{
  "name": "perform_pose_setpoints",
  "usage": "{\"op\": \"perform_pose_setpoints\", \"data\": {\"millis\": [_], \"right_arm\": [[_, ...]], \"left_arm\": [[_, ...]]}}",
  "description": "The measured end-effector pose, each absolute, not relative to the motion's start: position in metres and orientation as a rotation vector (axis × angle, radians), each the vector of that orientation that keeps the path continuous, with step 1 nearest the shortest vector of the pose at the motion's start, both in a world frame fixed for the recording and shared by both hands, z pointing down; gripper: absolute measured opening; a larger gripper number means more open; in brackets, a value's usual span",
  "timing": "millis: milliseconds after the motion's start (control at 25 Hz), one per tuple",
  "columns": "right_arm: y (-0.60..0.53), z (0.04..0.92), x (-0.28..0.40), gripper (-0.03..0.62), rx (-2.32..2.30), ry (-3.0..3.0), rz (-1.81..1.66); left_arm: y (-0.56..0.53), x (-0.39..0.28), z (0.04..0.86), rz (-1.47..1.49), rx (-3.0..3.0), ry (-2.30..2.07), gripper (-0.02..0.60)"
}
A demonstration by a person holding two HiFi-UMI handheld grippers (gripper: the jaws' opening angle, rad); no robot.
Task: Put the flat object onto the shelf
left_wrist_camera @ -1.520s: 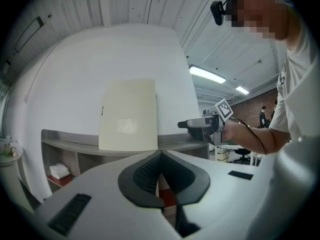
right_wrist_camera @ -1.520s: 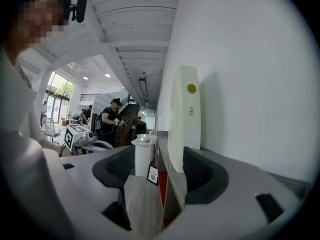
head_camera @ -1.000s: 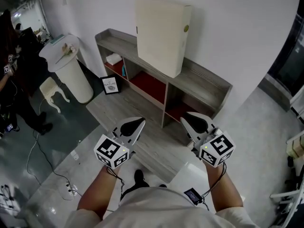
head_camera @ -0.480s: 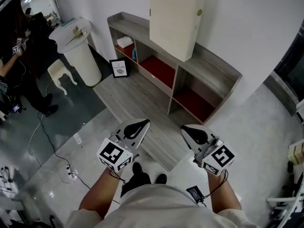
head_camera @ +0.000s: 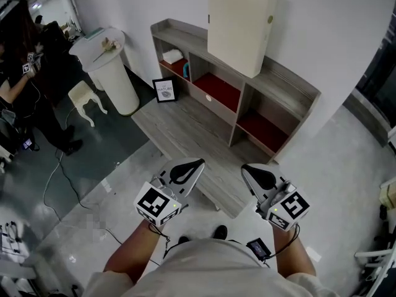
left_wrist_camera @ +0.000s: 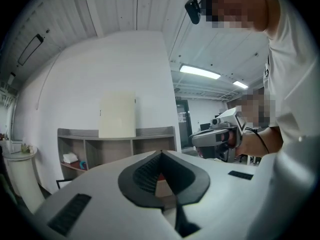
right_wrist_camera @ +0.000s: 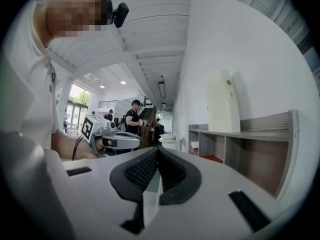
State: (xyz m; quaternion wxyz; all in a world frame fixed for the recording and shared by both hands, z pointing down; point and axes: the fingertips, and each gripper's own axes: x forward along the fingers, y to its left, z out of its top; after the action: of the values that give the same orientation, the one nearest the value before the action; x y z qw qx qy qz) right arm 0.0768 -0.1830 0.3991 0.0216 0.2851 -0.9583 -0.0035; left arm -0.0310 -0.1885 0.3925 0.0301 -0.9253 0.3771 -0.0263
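Observation:
The flat object is a cream panel [head_camera: 240,26] that stands on edge on top of the low grey shelf [head_camera: 281,85] and leans against the white wall. It also shows in the left gripper view [left_wrist_camera: 117,114] and in the right gripper view [right_wrist_camera: 221,102]. My left gripper [head_camera: 199,163] and right gripper [head_camera: 245,168] hang side by side over the floor, well short of the shelf, and point toward it. Both are shut with nothing between the jaws. In each gripper view the tips meet: left gripper [left_wrist_camera: 161,153], right gripper [right_wrist_camera: 158,148].
The shelf has red-lined compartments; a white item [head_camera: 173,56] lies in the left one. A small framed picture [head_camera: 165,90] leans at the shelf's left end. A white pedestal [head_camera: 114,73] and a white stool [head_camera: 83,96] stand further left, near a person [head_camera: 21,79]. Cables run over the floor.
In the head view the shelf and panel have shifted right and now sit farther from both grippers. The grippers stay side by side and have drawn back together.

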Motion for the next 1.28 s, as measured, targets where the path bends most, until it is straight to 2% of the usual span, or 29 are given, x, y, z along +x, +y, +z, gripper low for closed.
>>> {"op": "perform_pose_setpoints", "data": {"millis": [800,1080,1280], "right_arm": [[-0.045,0.413,-0.034,0.019,1.154,-2.933,0.010],[-0.014,0.430,-0.028,0.018,1.141,-2.898,-0.031],[0.007,0.439,0.000,0.019,1.146,-2.890,-0.036]], "left_arm": [[-0.054,-0.149,0.401,-0.014,-2.938,1.030,0.012],[-0.025,-0.140,0.412,0.006,-2.951,1.041,0.012],[0.004,-0.106,0.421,-0.010,-2.966,1.025,0.012]]}}
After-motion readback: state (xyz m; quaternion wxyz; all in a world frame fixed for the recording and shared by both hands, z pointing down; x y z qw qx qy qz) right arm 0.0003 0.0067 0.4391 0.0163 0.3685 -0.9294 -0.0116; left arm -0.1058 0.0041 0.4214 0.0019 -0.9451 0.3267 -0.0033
